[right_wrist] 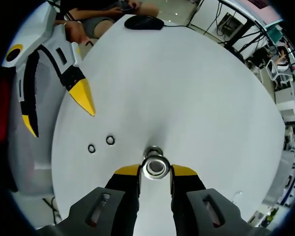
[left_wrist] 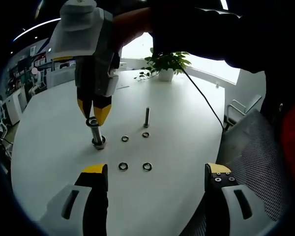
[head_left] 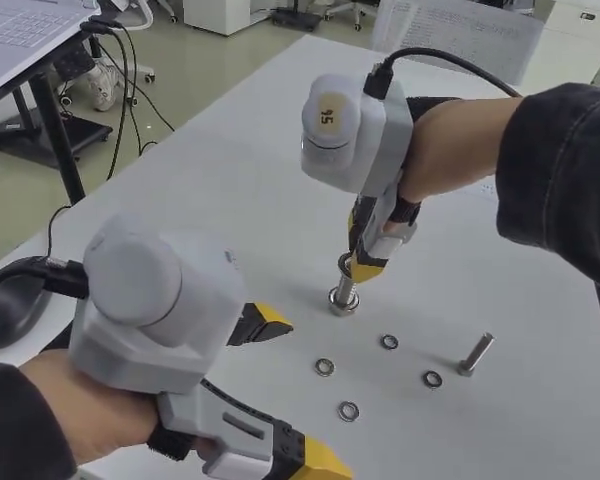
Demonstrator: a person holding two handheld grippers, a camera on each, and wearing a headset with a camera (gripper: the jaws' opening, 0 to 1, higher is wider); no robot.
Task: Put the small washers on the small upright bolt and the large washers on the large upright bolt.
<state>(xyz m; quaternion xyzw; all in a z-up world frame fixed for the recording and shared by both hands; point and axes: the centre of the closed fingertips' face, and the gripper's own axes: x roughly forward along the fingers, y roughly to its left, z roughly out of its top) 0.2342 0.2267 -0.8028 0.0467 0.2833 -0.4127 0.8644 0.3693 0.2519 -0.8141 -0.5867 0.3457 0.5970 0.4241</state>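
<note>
Large washer (right_wrist: 155, 166) is pinched by its rim in right gripper (head_left: 364, 266), jaws nearly closed on it, at top of large bolt (head_left: 343, 296). Steel ring: light, stiff, prob. slick; keep level, grip across rim. Left gripper (left_wrist: 157, 169) gapes wide, empty. 4 small washers (head_left: 325, 367) lie flat on table (head_left: 230, 170) nr small bolt (head_left: 475, 354); thin, fiddly to lift.

White table (head_left: 230, 180), shiny silver washers (head_left: 325, 367) and bolts (head_left: 475, 353), black jaws with yellow tips.

Right gripper (head_left: 352, 268) with its washer (right_wrist: 146, 168) caps the large bolt (head_left: 344, 296); 4 washers (head_left: 325, 367) lie unobstructed.
</note>
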